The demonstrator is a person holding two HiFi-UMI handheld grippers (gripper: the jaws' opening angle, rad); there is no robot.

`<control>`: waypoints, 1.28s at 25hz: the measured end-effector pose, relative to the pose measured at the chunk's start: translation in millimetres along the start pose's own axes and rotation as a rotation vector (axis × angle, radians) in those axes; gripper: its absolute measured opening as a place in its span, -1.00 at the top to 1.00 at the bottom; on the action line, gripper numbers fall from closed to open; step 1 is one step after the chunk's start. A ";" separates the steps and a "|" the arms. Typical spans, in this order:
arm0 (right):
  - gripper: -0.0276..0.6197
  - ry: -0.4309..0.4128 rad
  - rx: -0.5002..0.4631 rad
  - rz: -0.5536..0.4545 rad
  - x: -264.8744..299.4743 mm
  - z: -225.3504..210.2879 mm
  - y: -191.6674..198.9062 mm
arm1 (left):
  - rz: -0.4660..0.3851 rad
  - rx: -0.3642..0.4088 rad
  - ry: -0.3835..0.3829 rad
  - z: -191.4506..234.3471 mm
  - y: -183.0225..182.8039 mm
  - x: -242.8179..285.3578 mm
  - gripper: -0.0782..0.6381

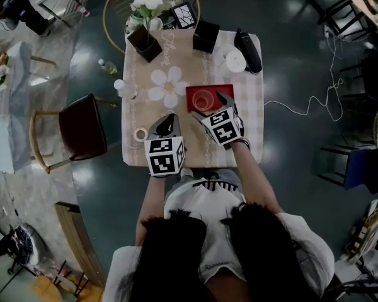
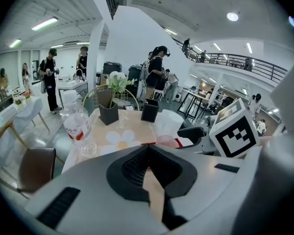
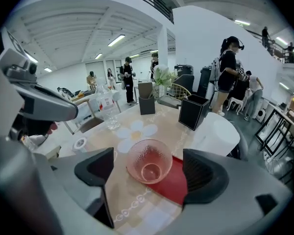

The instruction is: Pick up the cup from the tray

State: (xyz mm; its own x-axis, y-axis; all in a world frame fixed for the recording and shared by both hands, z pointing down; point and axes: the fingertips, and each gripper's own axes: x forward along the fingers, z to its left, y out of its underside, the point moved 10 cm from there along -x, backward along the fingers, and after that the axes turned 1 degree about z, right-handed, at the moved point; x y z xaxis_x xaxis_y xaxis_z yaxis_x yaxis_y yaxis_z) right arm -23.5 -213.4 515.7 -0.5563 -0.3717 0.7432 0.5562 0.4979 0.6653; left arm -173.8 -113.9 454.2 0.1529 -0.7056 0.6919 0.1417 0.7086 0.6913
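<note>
A clear pink cup (image 3: 149, 160) stands upright on a red tray (image 3: 175, 181) on the table. My right gripper (image 3: 150, 174) is open, and the cup stands between its two black pads (image 3: 204, 173) with a gap on each side. From the head view, the cup (image 1: 203, 99) and tray (image 1: 223, 90) lie at the table's middle, with the right gripper (image 1: 211, 108) reaching over the tray's near edge. My left gripper (image 1: 169, 123) hovers over the table to the left of the tray, its jaws shut on nothing. In the left gripper view that gripper (image 2: 147, 153) points toward the cup (image 2: 167, 141).
Two dark boxes (image 1: 144, 43) (image 1: 206, 35), a vase of white flowers (image 1: 148, 5), a white round object (image 1: 235, 61) and a black device (image 1: 247, 50) fill the table's far end. A glass (image 1: 127, 92) and a tape roll (image 1: 140, 134) lie at the left edge. A brown chair (image 1: 82, 128) stands left.
</note>
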 end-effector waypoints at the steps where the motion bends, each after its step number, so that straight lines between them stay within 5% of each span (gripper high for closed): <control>1: -0.39 -0.003 -0.006 0.010 3.9 -1.3 -0.1 | 0.007 0.002 -0.002 0.3 -0.9 3.5 0.76; 7: -0.39 -0.011 -0.074 0.079 28.0 -2.4 -2.3 | 0.042 -0.013 -0.004 2.1 -0.7 17.9 0.76; 19: -0.36 -0.043 -0.033 0.177 53.9 -7.7 1.1 | 0.056 -0.037 0.032 5.5 -2.2 32.4 0.76; 32: -0.34 -0.044 -0.033 0.180 42.5 -7.5 0.5 | 0.066 -0.012 0.073 -3.2 2.3 34.4 0.76</control>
State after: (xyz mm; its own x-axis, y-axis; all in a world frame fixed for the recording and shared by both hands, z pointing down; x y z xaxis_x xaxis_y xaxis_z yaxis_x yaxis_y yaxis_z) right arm -42.2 -234.9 548.1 -0.4717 -0.2442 0.8472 0.6686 0.5274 0.5243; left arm -165.1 -136.6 478.9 0.2331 -0.6552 0.7186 0.1410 0.7539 0.6417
